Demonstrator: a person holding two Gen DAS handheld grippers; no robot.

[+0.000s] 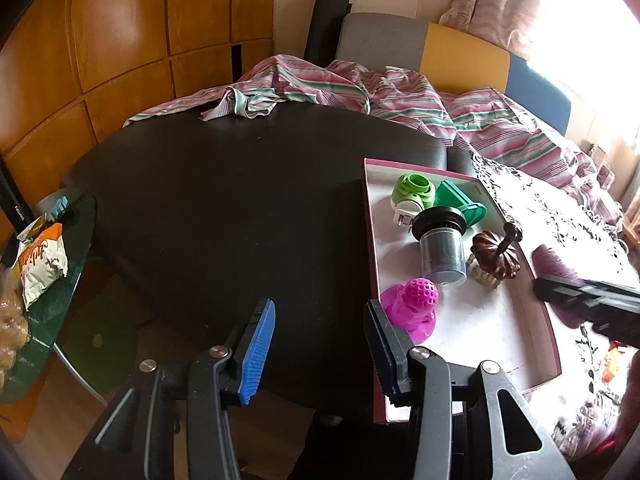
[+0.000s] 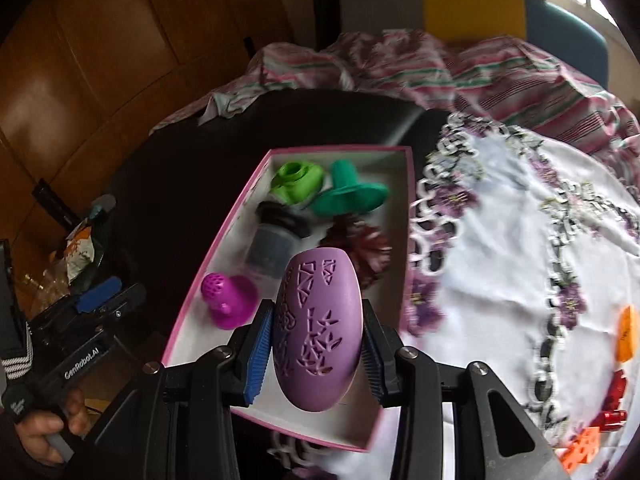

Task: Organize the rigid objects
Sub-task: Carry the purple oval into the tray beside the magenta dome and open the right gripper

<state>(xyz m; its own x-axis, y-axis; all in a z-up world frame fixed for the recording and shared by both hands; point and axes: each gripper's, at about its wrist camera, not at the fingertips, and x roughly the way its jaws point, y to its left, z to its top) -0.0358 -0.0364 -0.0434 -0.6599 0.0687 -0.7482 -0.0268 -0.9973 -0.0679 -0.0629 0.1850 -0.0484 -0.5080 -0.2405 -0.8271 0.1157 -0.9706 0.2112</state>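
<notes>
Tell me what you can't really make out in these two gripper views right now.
- Right wrist view: the box floor near the camera is hidden by the purple egg-shaped piece in the right gripper.
- Right wrist view: the brown ornament is motion-blurred and partly behind the egg.
- Right wrist view: orange and red pieces are cut off by the lens edge.
- Left wrist view: the right gripper is blurred and edge-cropped.

Daylight pouring in from the window at upper right, totally blown out there. Dim toward the wood panelling on the left. Heavy fisheye bending at the edges (dark corners too). Motion blur smearing the embroidered tablecloth in the right wrist view.
</notes>
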